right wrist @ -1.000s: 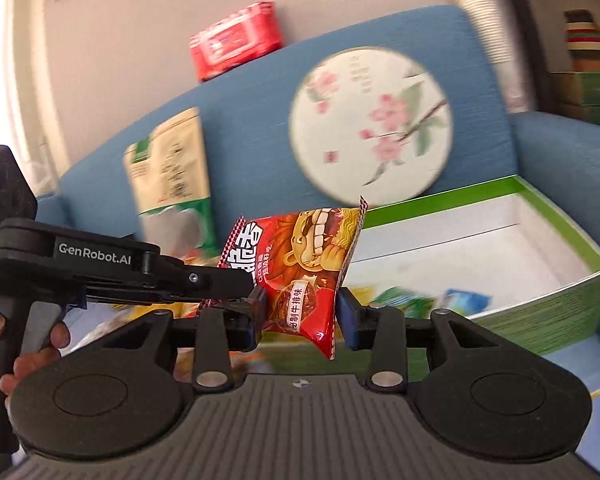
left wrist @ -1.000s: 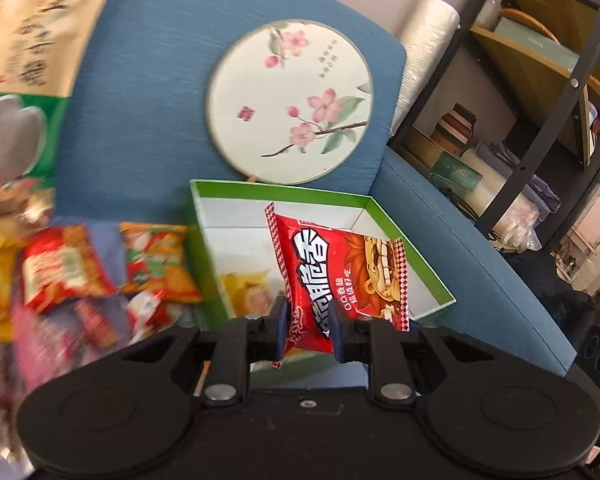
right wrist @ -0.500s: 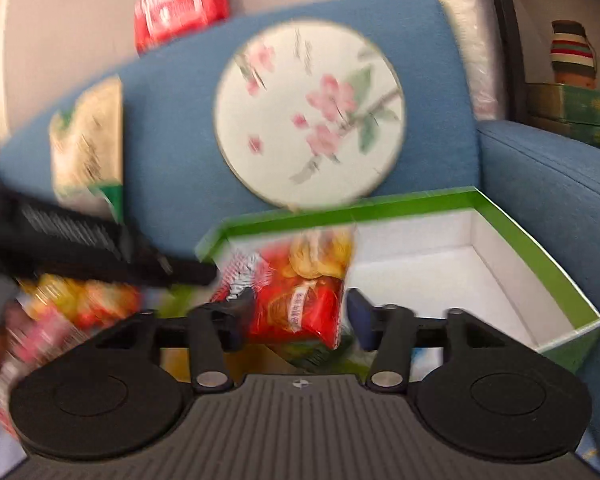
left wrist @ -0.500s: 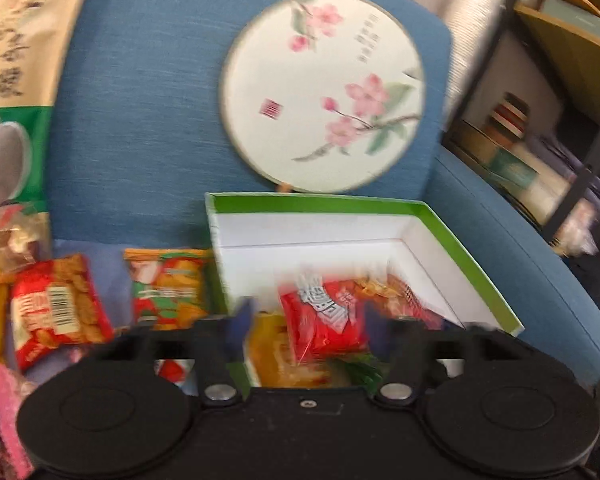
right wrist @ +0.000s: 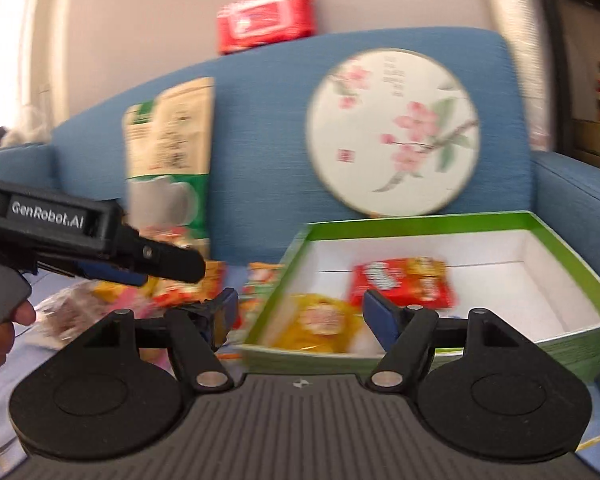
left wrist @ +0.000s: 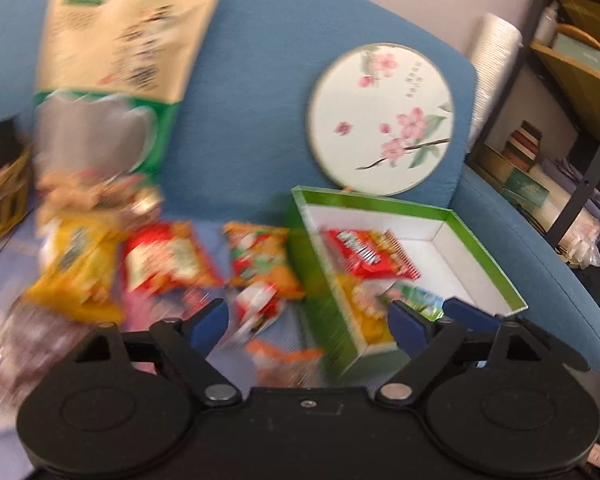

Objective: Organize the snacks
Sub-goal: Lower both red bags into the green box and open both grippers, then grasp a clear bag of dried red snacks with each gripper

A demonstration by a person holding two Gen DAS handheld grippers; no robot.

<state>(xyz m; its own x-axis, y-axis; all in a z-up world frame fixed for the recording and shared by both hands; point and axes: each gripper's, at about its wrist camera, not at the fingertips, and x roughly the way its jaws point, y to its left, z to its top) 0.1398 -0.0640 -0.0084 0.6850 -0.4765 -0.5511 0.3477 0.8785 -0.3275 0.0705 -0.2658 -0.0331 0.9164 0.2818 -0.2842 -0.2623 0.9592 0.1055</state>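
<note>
Both tools, left [left wrist: 308, 322] and right [right wrist: 296, 314], stood wide apart, the right one's jaws still spreading, nothing between them. At one o'clock the red snack packet [right wrist: 400, 283] lay inside the green box [right wrist: 420, 222]; loose snacks [left wrist: 164, 256] crowded eleven o'clock, the round fan [left wrist: 381, 119] beyond.

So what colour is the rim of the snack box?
Bright green rim, white inside; clearest in the right wrist view.

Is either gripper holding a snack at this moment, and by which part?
Neither: the left gripper is open and empty, the right gripper is opening with nothing between its fingers.
</note>
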